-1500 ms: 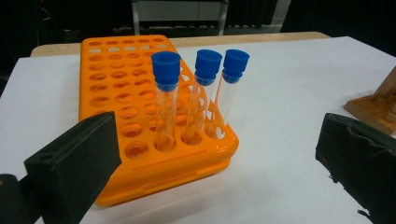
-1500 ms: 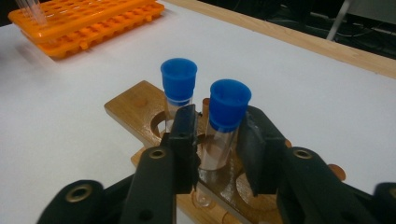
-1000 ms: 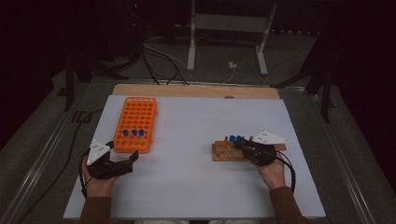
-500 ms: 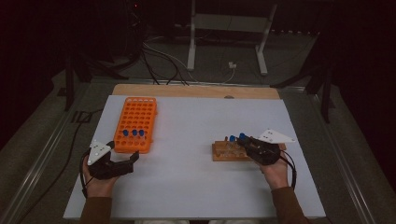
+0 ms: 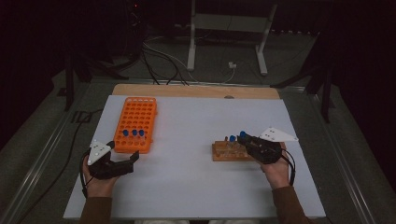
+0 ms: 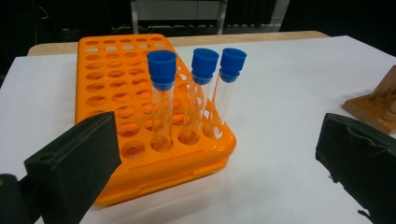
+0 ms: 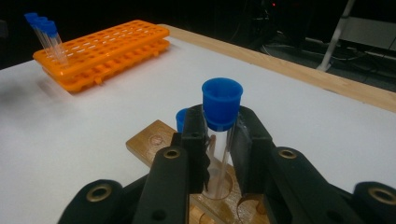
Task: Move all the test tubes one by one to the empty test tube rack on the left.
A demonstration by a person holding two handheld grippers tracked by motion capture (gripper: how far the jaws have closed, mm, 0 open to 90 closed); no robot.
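Right gripper (image 7: 218, 140) is clamped on a blue-capped tube (image 7: 221, 121) standing upright in the wooden rack (image 5: 229, 151); left gripper (image 5: 122, 163), jaws spread, is held near the orange rack (image 5: 135, 123).

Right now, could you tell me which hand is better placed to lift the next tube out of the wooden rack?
The right: its claw is already shut on a blue-capped clear tube in the wooden rack.
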